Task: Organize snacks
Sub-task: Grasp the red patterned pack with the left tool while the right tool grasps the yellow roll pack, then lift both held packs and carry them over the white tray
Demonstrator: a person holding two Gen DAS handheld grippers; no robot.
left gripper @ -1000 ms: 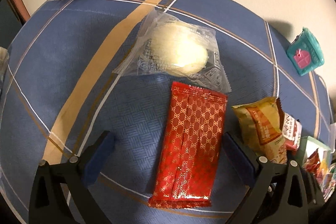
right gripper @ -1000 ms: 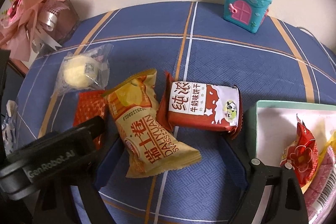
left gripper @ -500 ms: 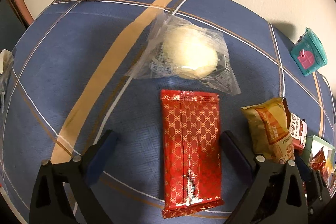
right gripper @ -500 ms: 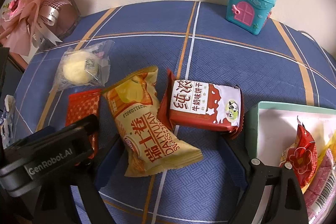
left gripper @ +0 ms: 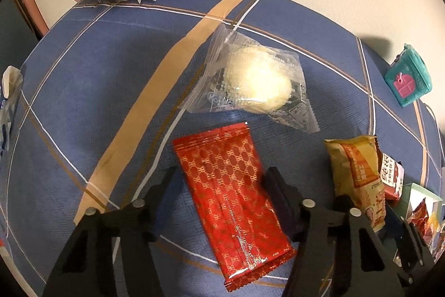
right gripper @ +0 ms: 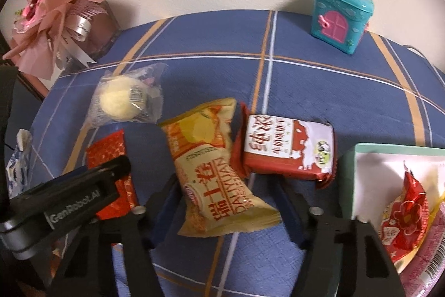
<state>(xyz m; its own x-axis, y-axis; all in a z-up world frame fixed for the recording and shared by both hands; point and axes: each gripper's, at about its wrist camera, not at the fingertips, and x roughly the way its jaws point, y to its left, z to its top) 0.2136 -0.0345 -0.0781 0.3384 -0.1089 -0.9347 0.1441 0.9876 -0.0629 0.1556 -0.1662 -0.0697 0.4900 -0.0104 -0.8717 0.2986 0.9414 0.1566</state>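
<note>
My left gripper is closed in on the red patterned packet, its two fingers pressing the packet's long sides as it lies flat on the blue checked desk. Just beyond the packet's far end sits the clear bag with the pale round pastry, close to it; I cannot tell if they touch. To the right lies the yellow snack bag, with the red and white biscuit pack tucked behind its right edge.

My right gripper has its fingers drawn in on either side of the yellow snack bag, close against its near half; whether they actually pinch it I cannot tell. The biscuit pack lies right beside that bag on its right, and the mint-edged box at the near right holds a red wrapped sweet. A teal toy house stands at the far right by the wall, and a pink bouquet at the far left
</note>
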